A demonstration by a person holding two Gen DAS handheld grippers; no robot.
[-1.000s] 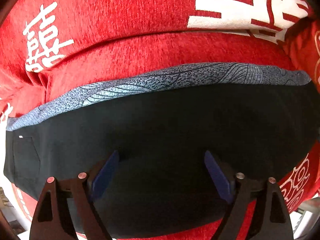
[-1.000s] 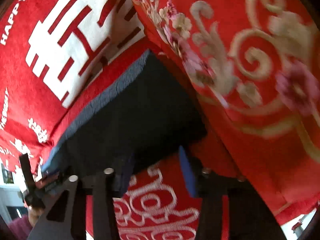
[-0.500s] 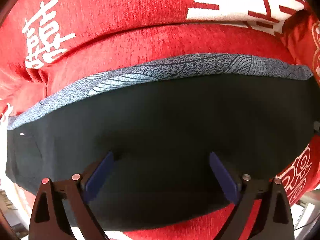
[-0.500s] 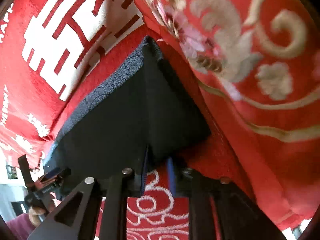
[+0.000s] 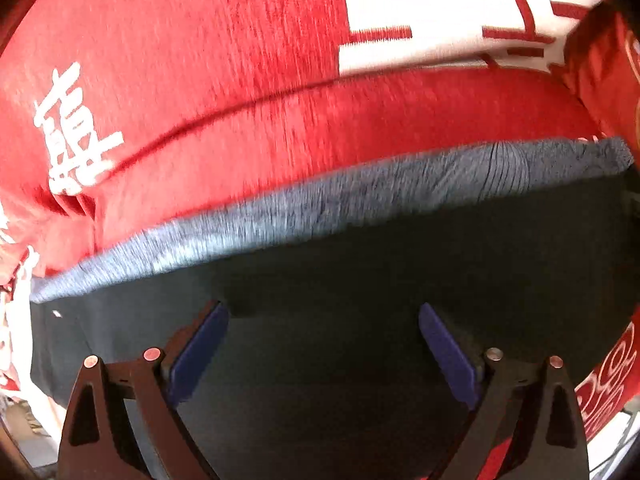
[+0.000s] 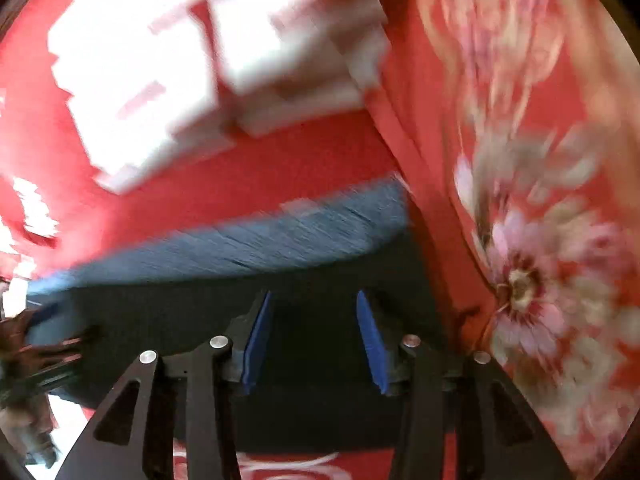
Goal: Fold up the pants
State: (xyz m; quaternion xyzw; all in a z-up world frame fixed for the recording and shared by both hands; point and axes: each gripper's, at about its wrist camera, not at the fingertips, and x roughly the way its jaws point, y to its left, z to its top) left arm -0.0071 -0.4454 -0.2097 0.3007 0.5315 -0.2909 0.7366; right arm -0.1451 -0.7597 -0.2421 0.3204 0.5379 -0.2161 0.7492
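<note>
Folded black pants [image 5: 360, 272] with a grey-blue patterned band [image 5: 360, 196] along the far edge lie on a red sofa cover. My left gripper [image 5: 320, 312] hovers over the middle of the dark fabric, jaws wide open and holding nothing. In the blurred right wrist view the same pants [image 6: 180, 308] and band [image 6: 260, 240] lie below my right gripper [image 6: 314, 300]. Its jaws are opening above the black cloth, with no fold pinched between the blue pads [image 6: 256, 340].
The red cover carries large white characters [image 5: 440, 12] behind the pants. A red floral cushion [image 6: 540, 200] presses against the pants' right end. The other gripper [image 6: 40, 352] shows at the far left of the right wrist view.
The right gripper swung from the pants' right corner to over the black cloth; its jaws narrowed, then spread apart. The left gripper's jaws widened a little.
</note>
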